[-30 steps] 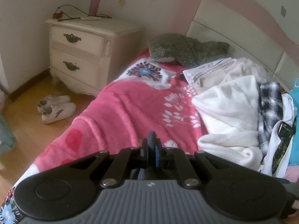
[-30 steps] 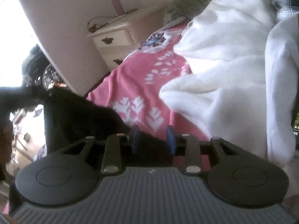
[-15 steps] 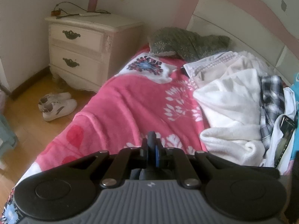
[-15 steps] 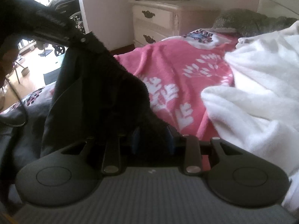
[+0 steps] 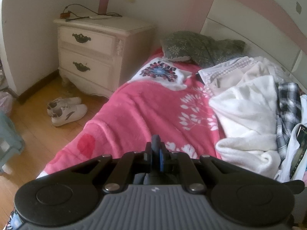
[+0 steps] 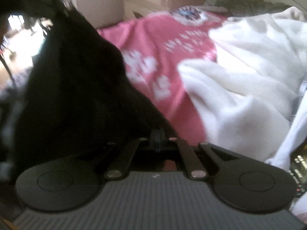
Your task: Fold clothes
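My right gripper (image 6: 157, 134) is pinched on the black garment (image 6: 76, 88), which stretches up-left (left gripper (image 5: 156, 149) clamped too, contents unclear).

The bed (image 5: 145, 103) wears a pink blanket (image 5: 134, 118). White fleece (image 5: 247, 113) lies beside it. 2 sneakers (image 5: 66, 111) rest on the floor (image 5: 38, 134).

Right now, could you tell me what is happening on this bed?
A person is folding clothes with two handheld grippers. A black garment hangs stretched between them over the pink floral blanket. The right gripper has shut at its lower edge, though blur hides whether the fingers truly pinch fabric. The left gripper is shut on a dark fold. A pile of unfolded laundry, topped by a white fleece garment, waits by the headboard.
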### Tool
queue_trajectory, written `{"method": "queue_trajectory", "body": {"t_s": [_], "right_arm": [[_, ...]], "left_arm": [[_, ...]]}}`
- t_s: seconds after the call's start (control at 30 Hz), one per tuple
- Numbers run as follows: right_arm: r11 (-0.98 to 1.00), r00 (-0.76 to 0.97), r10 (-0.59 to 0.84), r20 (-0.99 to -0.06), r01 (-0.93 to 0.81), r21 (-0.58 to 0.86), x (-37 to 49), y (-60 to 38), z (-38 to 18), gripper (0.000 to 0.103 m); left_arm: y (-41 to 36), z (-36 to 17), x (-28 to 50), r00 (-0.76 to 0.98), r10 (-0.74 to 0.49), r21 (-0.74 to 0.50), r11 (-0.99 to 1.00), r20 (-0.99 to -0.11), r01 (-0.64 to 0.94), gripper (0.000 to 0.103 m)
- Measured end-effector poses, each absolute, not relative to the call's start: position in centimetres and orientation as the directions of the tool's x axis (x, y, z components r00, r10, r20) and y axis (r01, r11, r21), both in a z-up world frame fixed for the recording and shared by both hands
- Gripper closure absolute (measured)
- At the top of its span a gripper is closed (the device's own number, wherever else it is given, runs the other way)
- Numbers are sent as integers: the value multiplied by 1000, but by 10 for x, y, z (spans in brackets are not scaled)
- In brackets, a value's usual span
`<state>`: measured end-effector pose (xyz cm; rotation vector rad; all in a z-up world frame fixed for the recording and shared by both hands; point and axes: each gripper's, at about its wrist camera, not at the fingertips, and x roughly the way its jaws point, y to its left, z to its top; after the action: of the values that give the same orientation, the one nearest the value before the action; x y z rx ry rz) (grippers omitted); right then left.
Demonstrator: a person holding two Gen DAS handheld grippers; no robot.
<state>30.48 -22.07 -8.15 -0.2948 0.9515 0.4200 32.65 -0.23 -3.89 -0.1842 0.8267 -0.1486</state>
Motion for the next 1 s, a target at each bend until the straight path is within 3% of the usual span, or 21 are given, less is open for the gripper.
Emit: {"method": "queue_trajectory", "body": {"t_s": [0.13, 0.23, 0.3, 0.4, 0.47, 0.57, 0.63, 0.7, 0.9, 1.0], "right_arm": [[879, 548, 115, -829, -445, -173, 305, -218, -88, 103], [904, 583, 262, -770, -427, -16, 301, -227, -67, 100], [905, 587, 326, -741, -419, 66, 302, -229, -57, 86], [893, 574, 388, -721, -427, 141, 305, -225, -55, 80], [882, 557, 380, -738, -458, 109, 308, -212, -62, 76], [881, 545, 337, -768, -470, 53, 317, -200, -78, 60], [879, 513, 337, -789, -472, 68, 323, -197, -87, 63], [877, 484, 343, -805, -473, 89, 327, -197, -92, 98], [868, 505, 369, -780, -488, 95, 317, -206, -72, 101], [873, 503, 313, -806, -486, 35, 316, -210, -73, 101]], "left_arm": [[-4, -39, 326, 666, -205, -220, 973, -717, 62, 95], [-5, -39, 327, 665, -212, -224, 972, -716, 69, 95], [-6, -38, 327, 664, -218, -229, 971, -715, 72, 95], [-8, -37, 327, 664, -227, -232, 969, -712, 82, 95], [-9, -36, 326, 664, -231, -232, 969, -711, 88, 95], [-11, -35, 324, 663, -236, -233, 968, -711, 95, 95], [-11, -36, 323, 662, -237, -232, 968, -711, 97, 95], [-11, -36, 323, 662, -239, -235, 967, -711, 97, 95], [-11, -34, 327, 664, -236, -232, 968, -710, 96, 95], [-11, -33, 329, 665, -231, -223, 970, -710, 99, 95]]}}
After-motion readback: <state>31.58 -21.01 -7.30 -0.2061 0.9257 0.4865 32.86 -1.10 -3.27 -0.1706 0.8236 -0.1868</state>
